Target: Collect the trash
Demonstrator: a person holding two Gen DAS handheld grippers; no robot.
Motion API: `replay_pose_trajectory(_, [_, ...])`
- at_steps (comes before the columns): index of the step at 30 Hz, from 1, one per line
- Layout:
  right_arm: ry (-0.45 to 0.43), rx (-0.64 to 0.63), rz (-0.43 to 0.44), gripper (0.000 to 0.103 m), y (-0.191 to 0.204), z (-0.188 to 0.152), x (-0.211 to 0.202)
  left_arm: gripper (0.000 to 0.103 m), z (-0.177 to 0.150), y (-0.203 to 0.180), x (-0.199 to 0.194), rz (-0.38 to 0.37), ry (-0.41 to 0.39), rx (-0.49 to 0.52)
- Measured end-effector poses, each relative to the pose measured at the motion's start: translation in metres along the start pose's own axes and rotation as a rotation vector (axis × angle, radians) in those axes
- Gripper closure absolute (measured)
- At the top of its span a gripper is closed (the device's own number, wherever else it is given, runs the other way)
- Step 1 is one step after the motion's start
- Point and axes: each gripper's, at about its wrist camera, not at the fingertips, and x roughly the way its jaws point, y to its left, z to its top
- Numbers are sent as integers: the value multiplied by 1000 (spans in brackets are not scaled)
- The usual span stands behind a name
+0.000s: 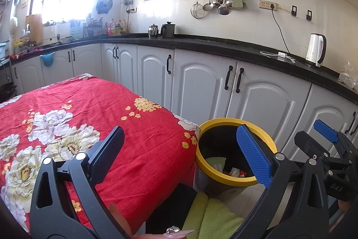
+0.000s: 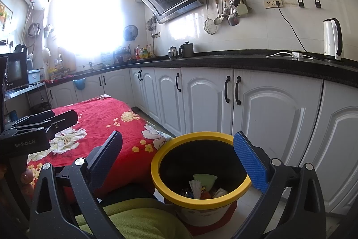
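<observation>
A trash bin with a yellow rim (image 1: 223, 120) stands on the floor beside the table corner, and several scraps of trash (image 1: 232, 171) lie at its bottom. My left gripper (image 1: 182, 152) is open and holds nothing, with its black finger over the red cloth and its blue finger (image 1: 255, 156) over the bin's mouth. In the right wrist view my right gripper (image 2: 179, 159) is open and holds nothing, held above the bin rim (image 2: 156, 174) with the trash (image 2: 201, 187) below. Each gripper shows in the other's view: the right gripper (image 1: 317, 137), the left gripper (image 2: 64, 117).
A table under a red floral cloth (image 1: 100, 100) fills the left. White cabinets (image 1: 201, 86) and a black counter (image 1: 223, 44) with a white kettle (image 1: 315, 49) run behind the bin. A person's green-clad lap (image 1: 212, 216) lies just below the grippers.
</observation>
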Motion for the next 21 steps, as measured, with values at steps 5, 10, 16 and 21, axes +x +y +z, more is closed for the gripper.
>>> replay_pose_trajectory(5, [0, 0, -1, 6, 0, 0, 0, 11, -3, 0, 1, -3, 7, 1])
replay_pose_trajectory(10, [6, 1, 1, 6, 1, -2, 1, 11, -5, -2, 5, -8, 40, 17])
replay_pose_trajectory(16, [41, -8, 26, 6, 13, 2, 17, 11, -1, 33, 9, -3, 125, -75])
replay_pose_trajectory(21, [99, -99, 241, 6, 94, 26, 55, 11, -5, 147, -8, 232, 205, -208])
